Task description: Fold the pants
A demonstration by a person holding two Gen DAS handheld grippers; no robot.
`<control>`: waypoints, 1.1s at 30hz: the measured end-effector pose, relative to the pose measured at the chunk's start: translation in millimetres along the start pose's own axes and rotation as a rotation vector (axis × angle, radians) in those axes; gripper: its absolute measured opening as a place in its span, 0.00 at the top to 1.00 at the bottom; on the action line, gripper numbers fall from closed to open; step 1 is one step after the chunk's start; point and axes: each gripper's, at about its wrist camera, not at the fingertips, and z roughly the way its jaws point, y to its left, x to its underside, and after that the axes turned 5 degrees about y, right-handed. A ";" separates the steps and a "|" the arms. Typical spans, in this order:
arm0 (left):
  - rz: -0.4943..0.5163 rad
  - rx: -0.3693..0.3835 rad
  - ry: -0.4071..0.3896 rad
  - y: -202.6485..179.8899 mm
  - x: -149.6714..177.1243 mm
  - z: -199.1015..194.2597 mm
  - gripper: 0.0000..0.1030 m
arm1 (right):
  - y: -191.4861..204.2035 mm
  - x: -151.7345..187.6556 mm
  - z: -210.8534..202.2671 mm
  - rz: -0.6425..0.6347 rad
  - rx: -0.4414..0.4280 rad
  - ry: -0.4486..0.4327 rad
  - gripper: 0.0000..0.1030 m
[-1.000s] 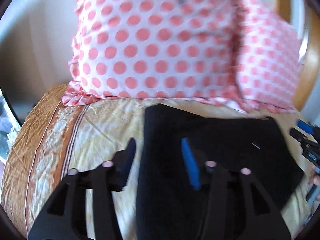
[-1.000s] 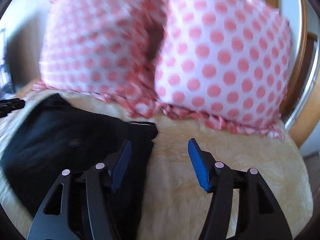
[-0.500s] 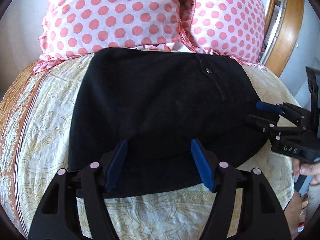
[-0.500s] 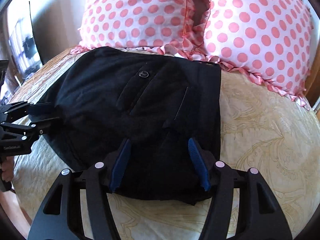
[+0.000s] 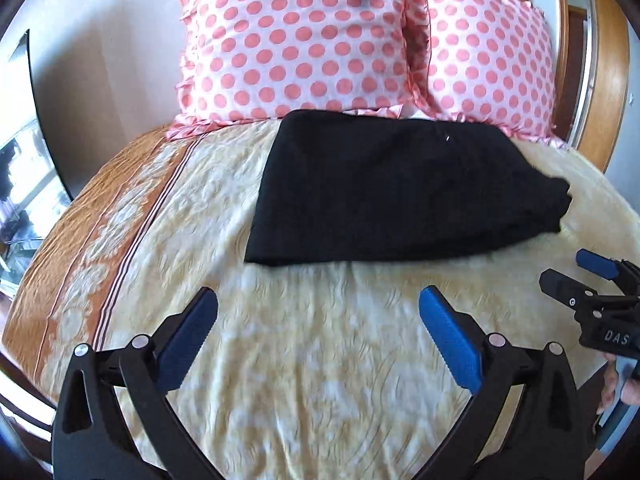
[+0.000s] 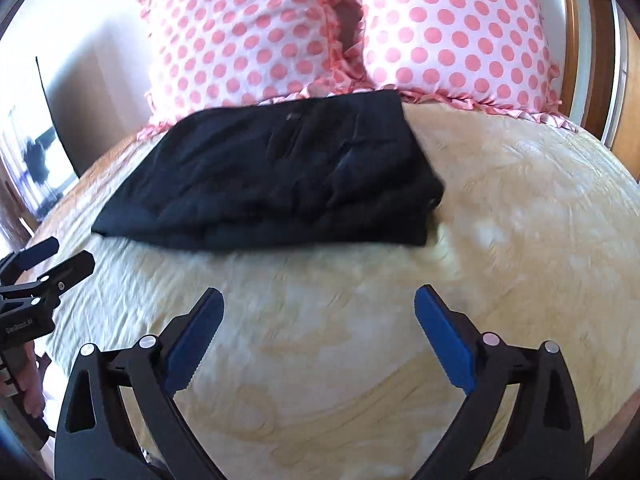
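The black pants [image 5: 392, 192] lie folded in a flat stack on the yellow bedspread [image 5: 320, 360], just in front of the pillows. They also show in the right wrist view [image 6: 280, 176]. My left gripper [image 5: 318, 300] is open and empty, held above the bedspread well short of the pants. My right gripper [image 6: 318, 298] is open and empty, likewise pulled back from the pants. The right gripper also shows at the right edge of the left wrist view [image 5: 576, 270]. The left gripper also shows at the left edge of the right wrist view [image 6: 60, 254].
Two pink polka-dot pillows [image 5: 304, 40] [image 6: 452, 28] stand against the headboard behind the pants. An orange patterned border [image 5: 92, 240] runs along the bed's left side. A wooden frame [image 5: 600, 80] is at the right.
Both grippers have pulled back from the pants toward the foot of the bed and opened wider. The pants stay folded near the pillows.
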 end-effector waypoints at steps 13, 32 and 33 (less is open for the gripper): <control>-0.049 -0.026 0.053 3.8 26.9 14.6 0.02 | 20.6 15.4 2.4 -0.042 0.088 -0.008 0.01; -0.091 -0.040 0.039 5.0 31.4 11.7 0.02 | 26.2 19.5 2.3 0.015 0.146 -0.042 0.01; -0.091 -0.040 0.036 4.8 31.4 11.7 0.02 | 26.1 19.6 2.2 0.015 0.146 -0.044 0.01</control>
